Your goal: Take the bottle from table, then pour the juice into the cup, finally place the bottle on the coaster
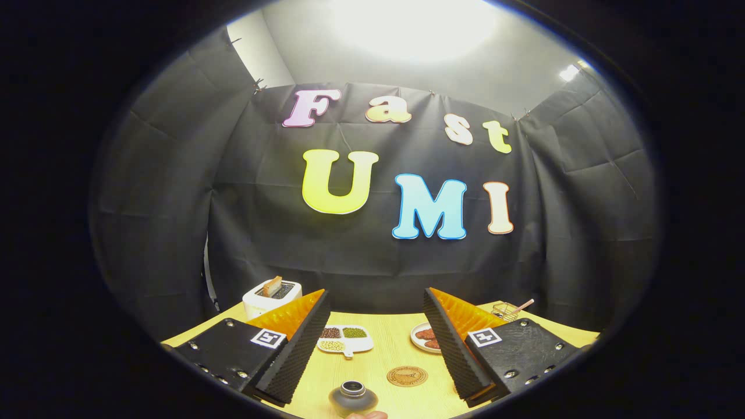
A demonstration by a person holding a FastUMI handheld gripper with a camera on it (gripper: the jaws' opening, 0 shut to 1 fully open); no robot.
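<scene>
My gripper (376, 326) is open, held above the wooden table (390, 355) with nothing between its fingers. Low between the fingers, near the table's front, stands a small dark grey cup (353, 398), seen from above. A round brown coaster (407, 376) lies flat just to the right of the cup and a little farther back. At the very front, below the cup, a small pale rounded tip (366, 415) peeks in; I cannot tell what it is.
A white divided dish (344, 339) with beans lies beyond the cup. A white plate (424, 337) with reddish food sits by the right finger. A white toaster (271, 295) holding bread stands at the back left, a small wire basket (507, 310) at the back right.
</scene>
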